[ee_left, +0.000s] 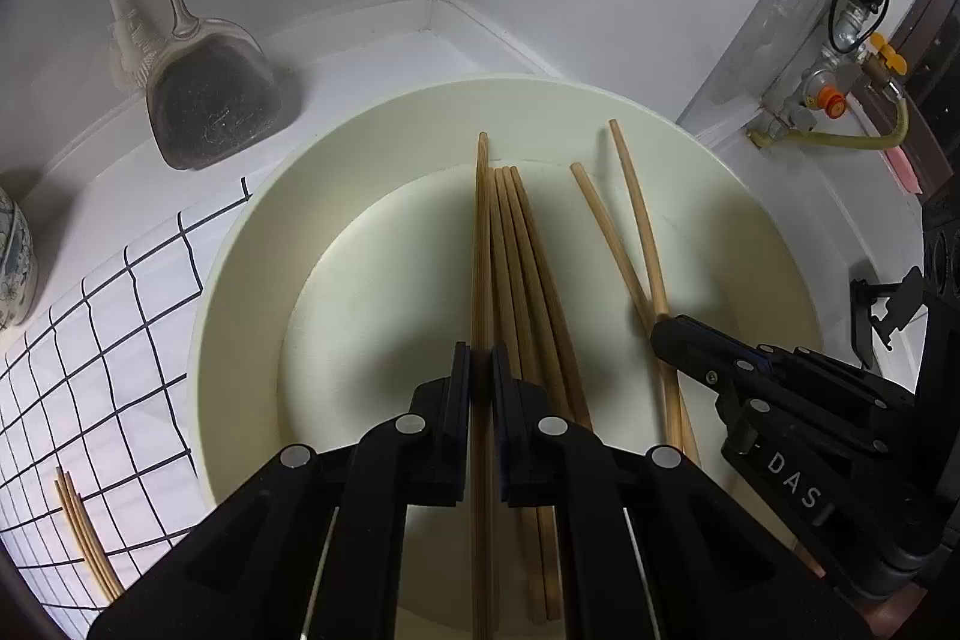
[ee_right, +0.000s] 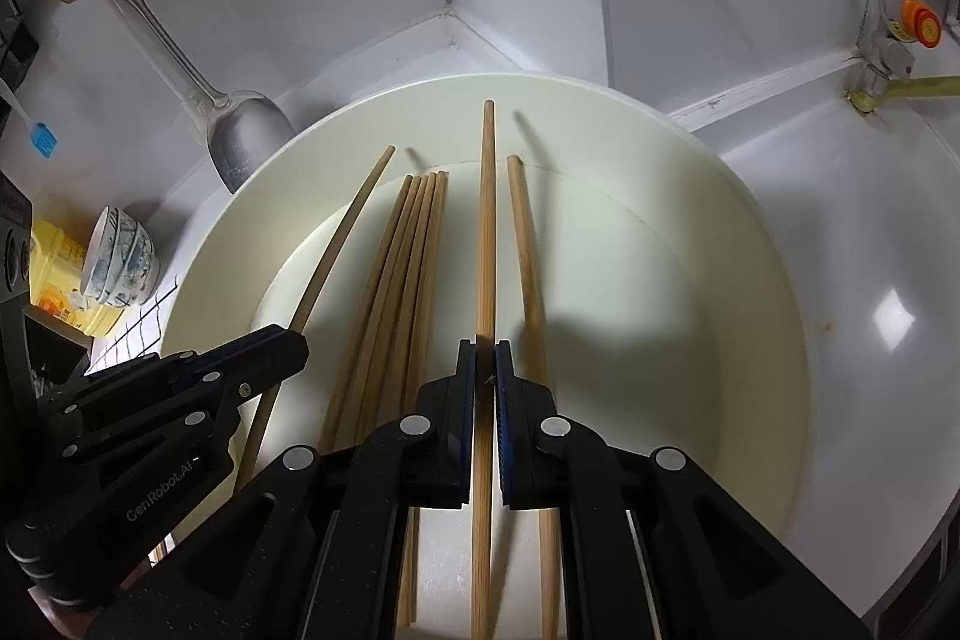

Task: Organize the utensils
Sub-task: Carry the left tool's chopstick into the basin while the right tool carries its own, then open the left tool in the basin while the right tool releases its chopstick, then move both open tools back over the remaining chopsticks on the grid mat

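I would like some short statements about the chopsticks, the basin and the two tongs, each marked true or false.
1. Each tongs is shut on one chopstick. True: the left tongs grips a chopstick, and the right tongs grips another chopstick.
2. The basin is full of water. False: it looks dry and holds only chopsticks.
3. A group of loose chopsticks lies in the basin between the two tongs. True.
4. The metal spatula lies inside the basin. False: it leans against the wall behind the basin.
5. Some chopsticks lie on the checked cloth. True: a few chopsticks on the cloth show in the left wrist view.
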Demonstrator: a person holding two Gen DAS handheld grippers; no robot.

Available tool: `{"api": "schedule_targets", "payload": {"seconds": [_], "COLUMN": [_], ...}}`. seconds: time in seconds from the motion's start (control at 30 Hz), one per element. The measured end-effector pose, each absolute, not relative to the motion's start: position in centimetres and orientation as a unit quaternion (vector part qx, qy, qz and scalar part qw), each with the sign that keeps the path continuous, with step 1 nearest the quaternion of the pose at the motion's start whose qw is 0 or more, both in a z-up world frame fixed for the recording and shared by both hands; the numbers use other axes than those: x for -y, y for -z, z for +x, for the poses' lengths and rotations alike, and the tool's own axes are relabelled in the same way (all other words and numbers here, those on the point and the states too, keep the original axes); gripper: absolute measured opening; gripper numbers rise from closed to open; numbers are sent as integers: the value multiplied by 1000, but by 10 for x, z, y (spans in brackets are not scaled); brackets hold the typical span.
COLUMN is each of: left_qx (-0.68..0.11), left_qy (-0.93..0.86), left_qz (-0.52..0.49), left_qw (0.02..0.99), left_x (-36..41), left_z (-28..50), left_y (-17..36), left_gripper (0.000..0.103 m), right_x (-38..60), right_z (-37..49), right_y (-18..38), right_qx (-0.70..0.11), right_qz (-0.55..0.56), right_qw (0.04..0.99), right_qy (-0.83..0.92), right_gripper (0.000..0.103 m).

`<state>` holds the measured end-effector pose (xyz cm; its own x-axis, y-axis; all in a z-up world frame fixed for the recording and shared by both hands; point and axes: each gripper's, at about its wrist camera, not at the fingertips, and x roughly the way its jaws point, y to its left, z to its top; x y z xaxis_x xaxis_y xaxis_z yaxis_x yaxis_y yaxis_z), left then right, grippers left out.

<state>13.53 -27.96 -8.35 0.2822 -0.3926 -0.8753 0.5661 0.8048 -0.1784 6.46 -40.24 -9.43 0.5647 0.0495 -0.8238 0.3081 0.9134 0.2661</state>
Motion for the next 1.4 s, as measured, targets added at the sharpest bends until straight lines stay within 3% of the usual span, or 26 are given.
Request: {"api": "schedule_targets", "payload": {"seconds": [0.17,0.23,0.3,0.37,0.7,1.07,1.4], "left_qx": [-523,-515,-503,-488,-466,-443,-437], "left_qy": [288,282,275,270,248,233,222], "left_qz": [91,91,89,81,72,72,63], "left_qw": [797,805,814,826,846,863,869], "left_x": [281,276,271,263,229,178,120], "left_z": [138,138,136,135,123,101,83], "left_y": [85,80,73,65,40,18,13], "left_gripper": [8,17,49,65,81,90,94], "right_x": [401,400,401,402,394,358,307], "right_z": [68,66,63,58,32,8,-8], "right_y": [97,92,86,82,72,55,49], "right_qx": [-463,-455,-446,-441,-426,-405,-401], "right_qz": [191,188,178,173,176,181,177], "right_qw": [862,867,873,876,882,890,893], "right_qy": [76,77,85,91,102,107,104], "right_gripper": [6,23,26,26,36,57,63]}}
